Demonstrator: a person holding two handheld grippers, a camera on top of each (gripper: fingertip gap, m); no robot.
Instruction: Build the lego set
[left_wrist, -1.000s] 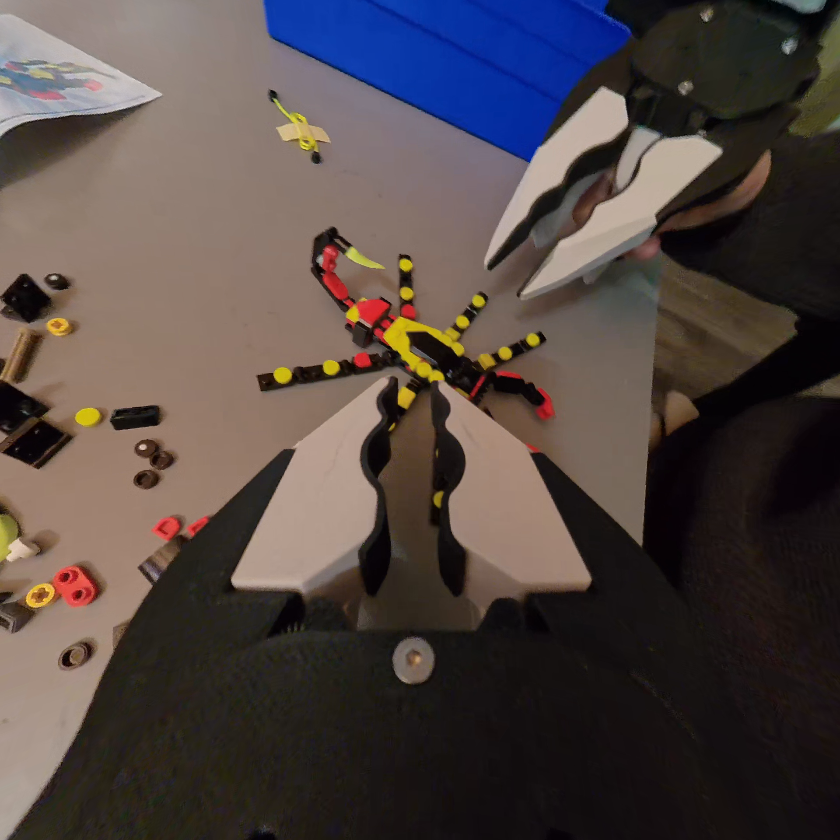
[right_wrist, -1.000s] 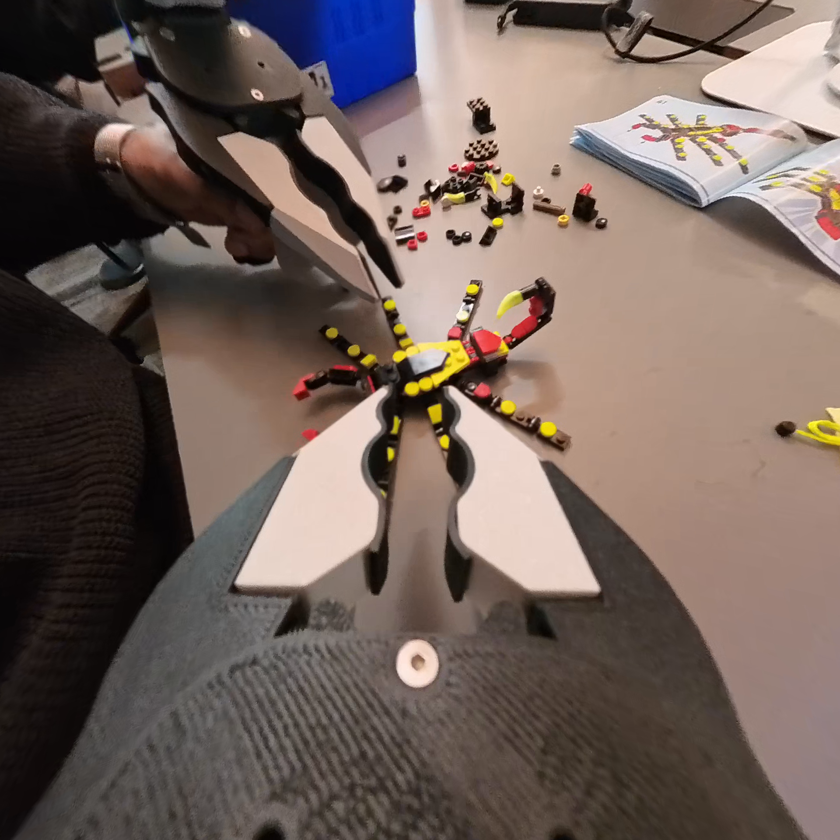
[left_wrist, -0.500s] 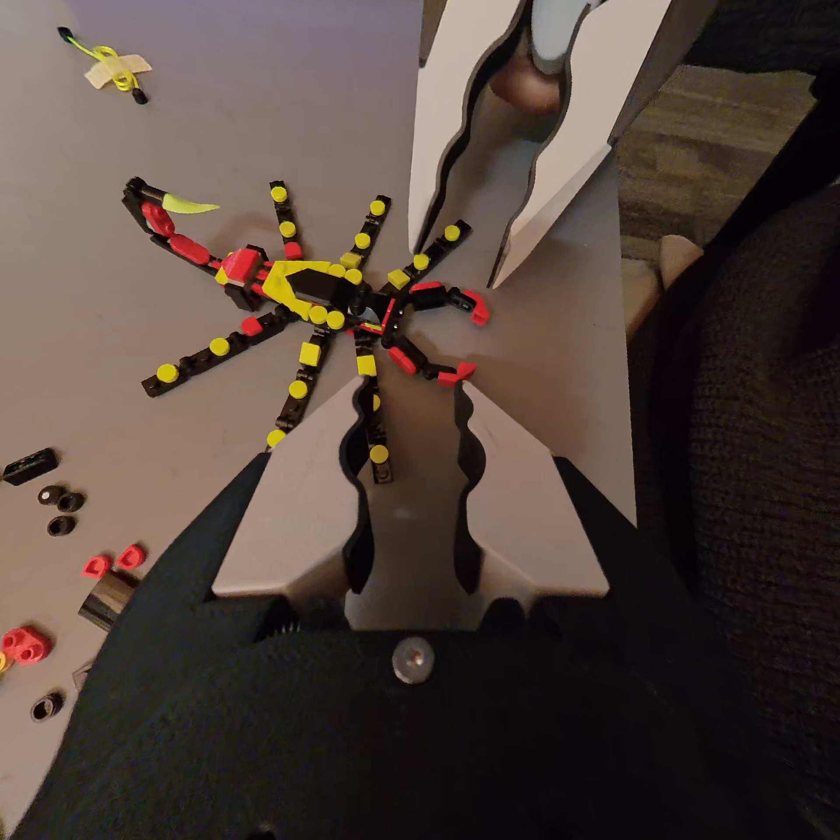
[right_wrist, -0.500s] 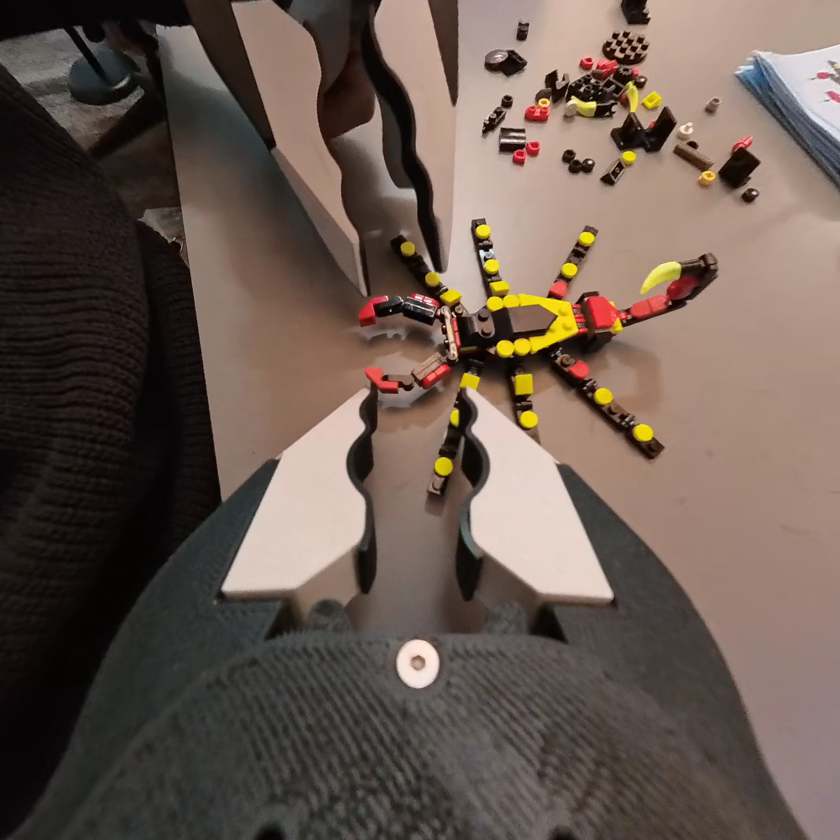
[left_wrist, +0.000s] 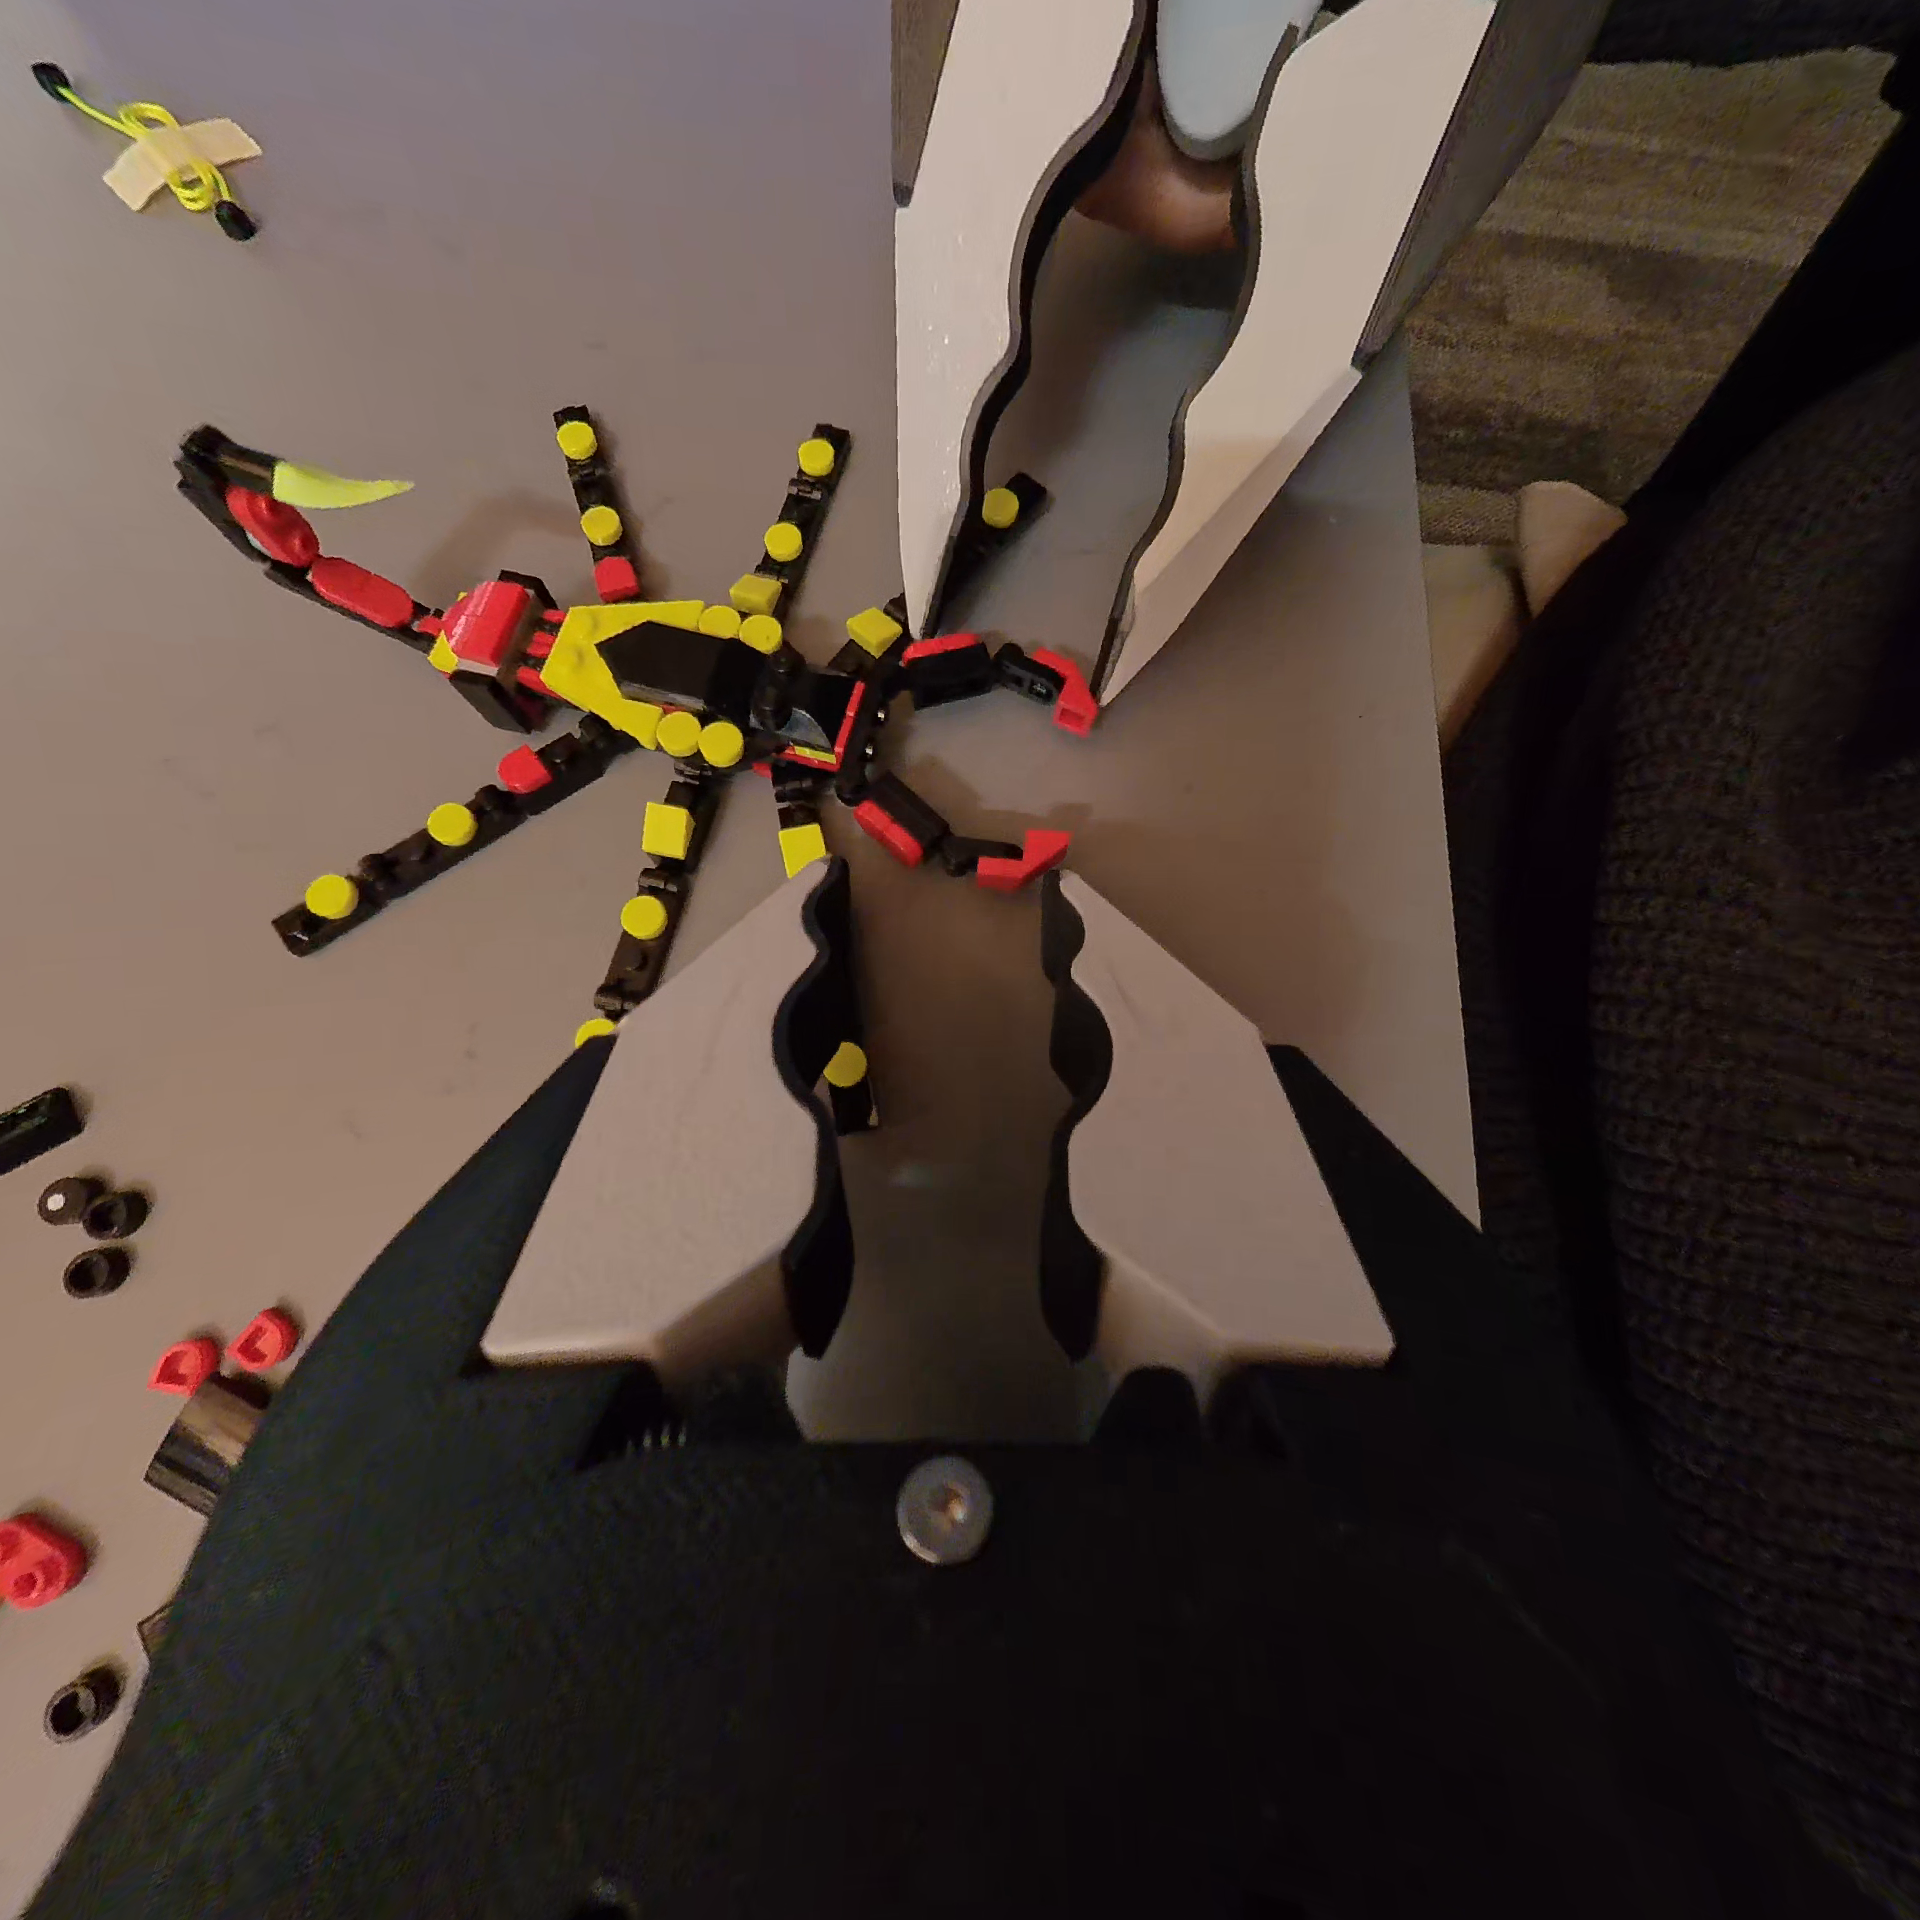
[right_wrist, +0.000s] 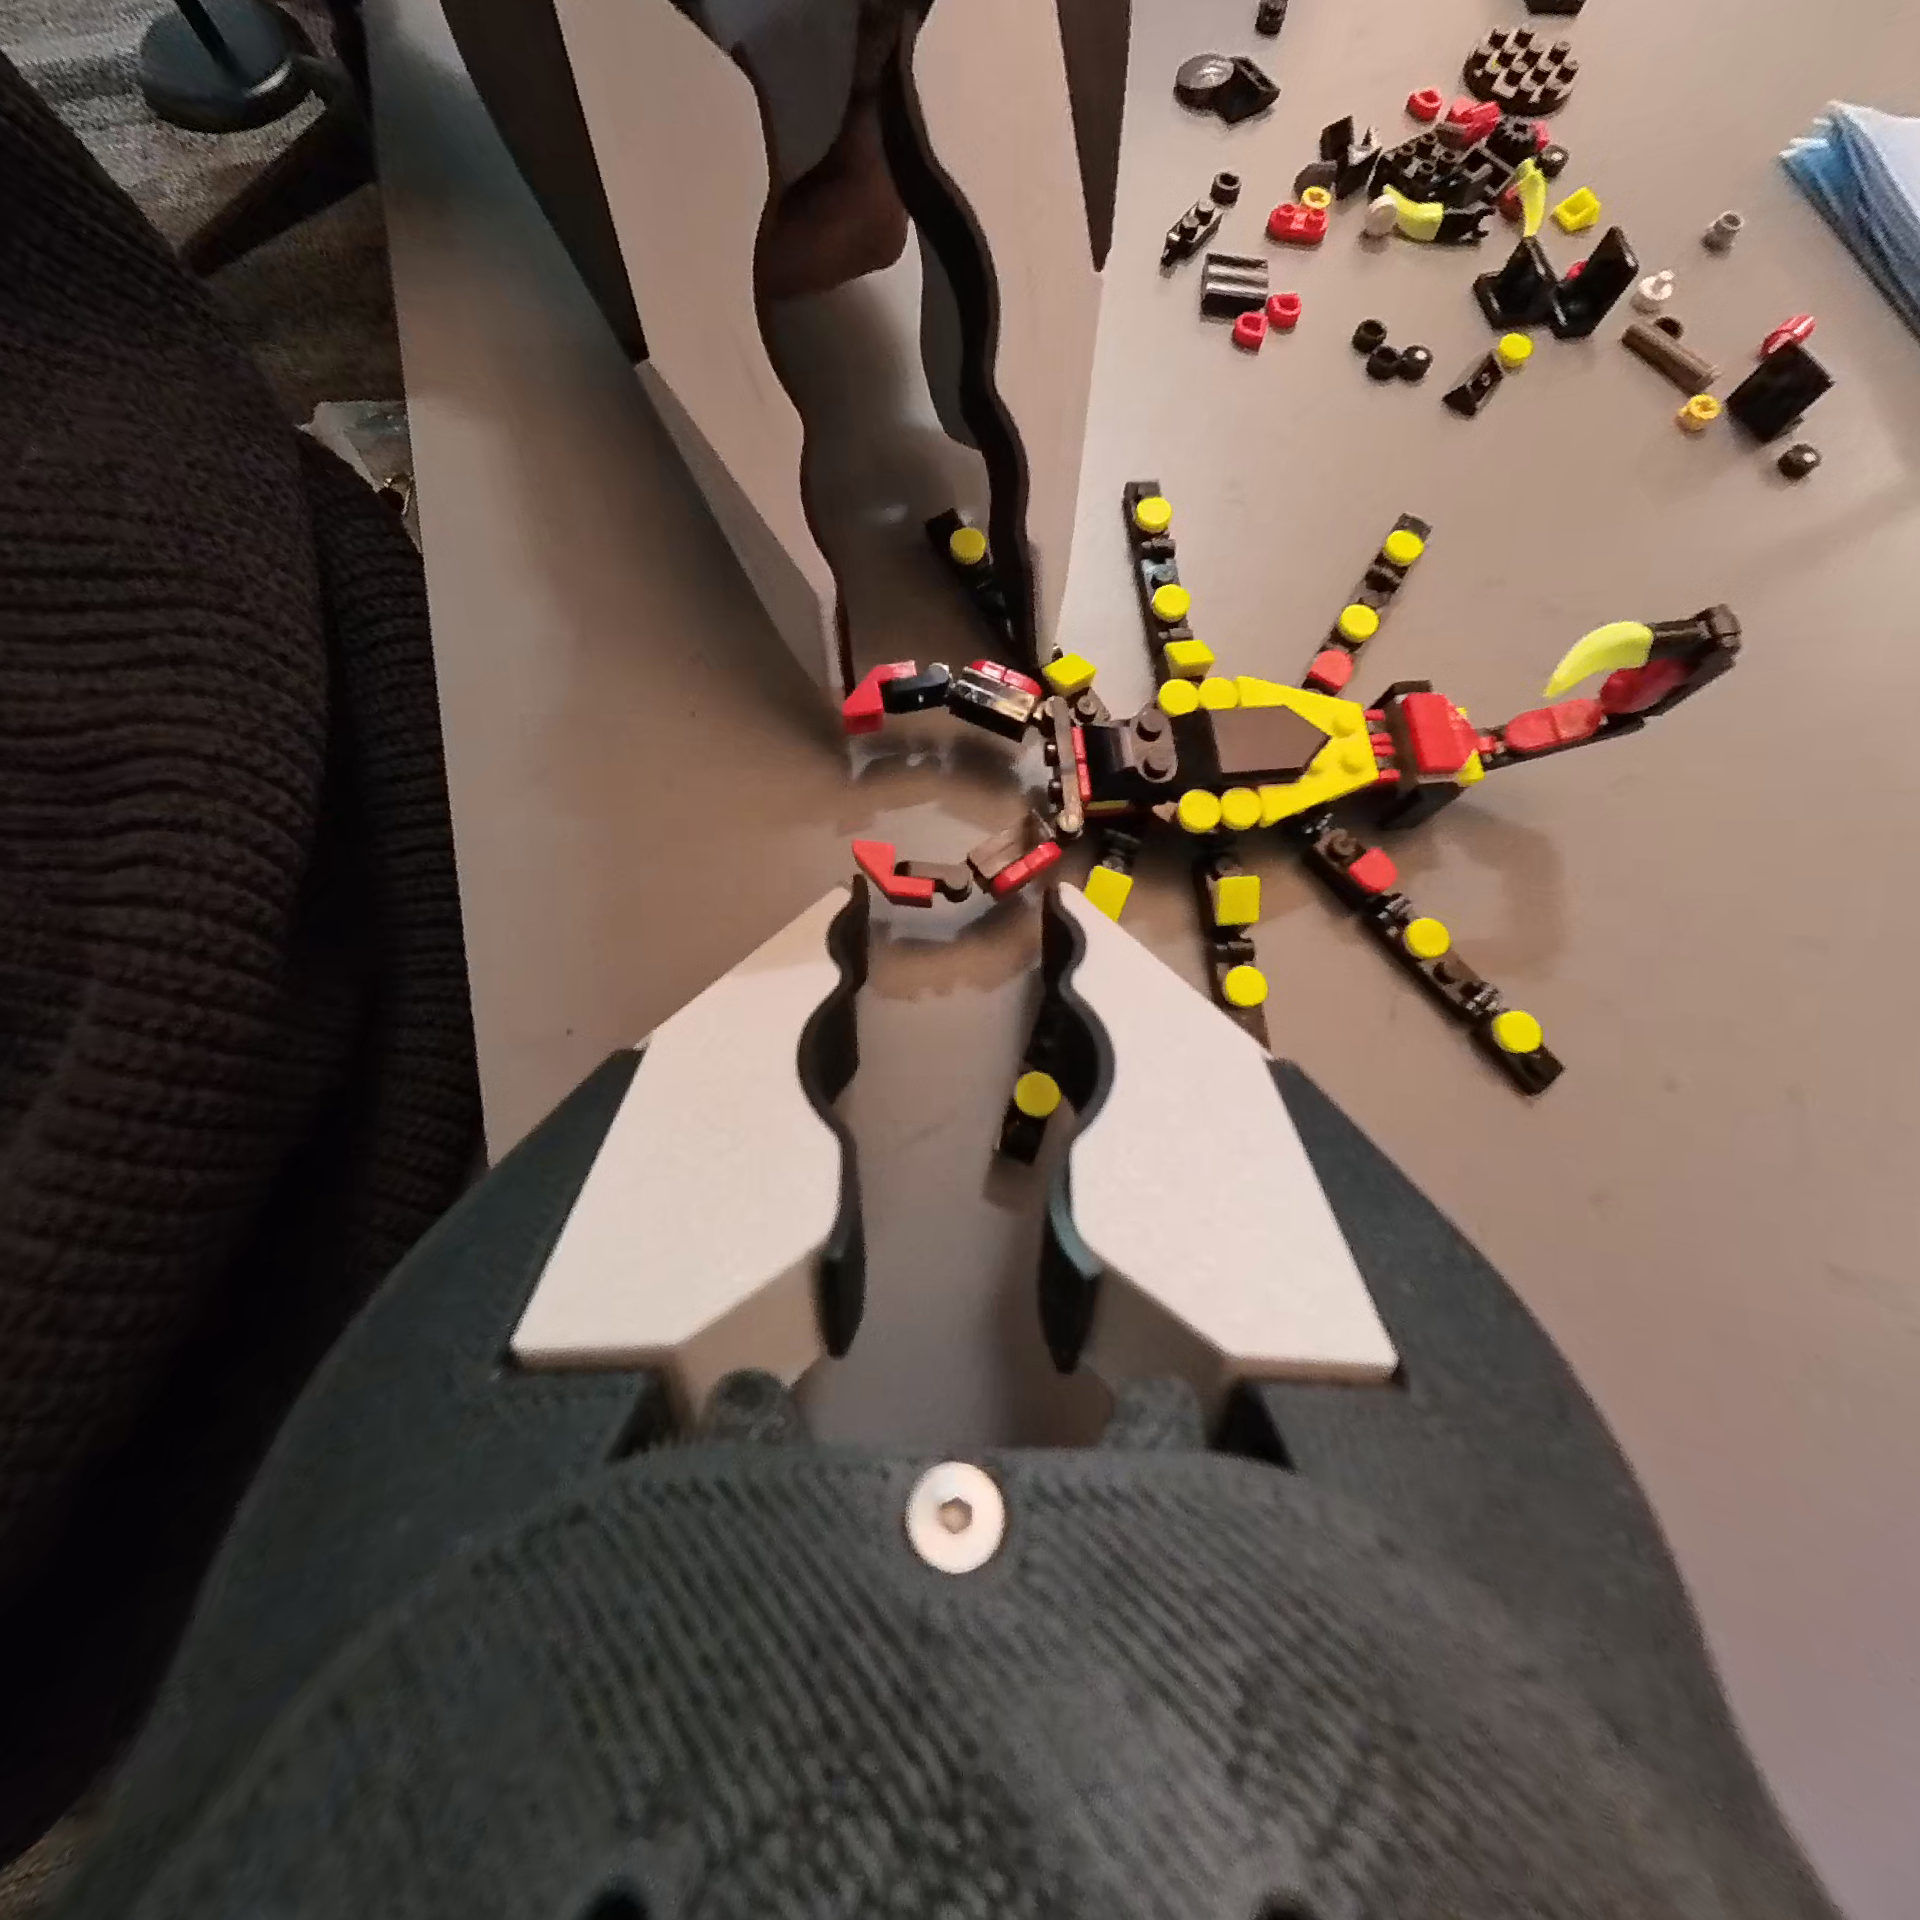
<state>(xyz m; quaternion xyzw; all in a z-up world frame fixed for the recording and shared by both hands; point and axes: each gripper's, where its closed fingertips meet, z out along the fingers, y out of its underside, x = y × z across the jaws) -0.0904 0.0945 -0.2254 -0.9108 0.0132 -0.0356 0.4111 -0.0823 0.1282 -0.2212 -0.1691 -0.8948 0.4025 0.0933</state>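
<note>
Left hand-held gripper (left_wrist: 940, 878): jaws apart, nothing gripped; tips beside the scorpion's (left_wrist: 665, 675) near claw (left_wrist: 1013, 857), over one leg.
Right hand-held gripper (right_wrist: 951, 899): jaws apart, nothing gripped; tips at the opposite claw (right_wrist: 904, 868).
Scorpion: flat on the tabletop (left_wrist: 520, 260), between both grippers.
Loose bricks (right_wrist: 1455, 208): scattered well apart.

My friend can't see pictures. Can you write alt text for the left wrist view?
A toy brick scorpion, black, yellow and red, lies flat on a grey table. Two open tongs face each other at its claw end: the left tongs from below, the right tongs from above, neither holding anything. Loose small bricks lie at the left edge.
</note>
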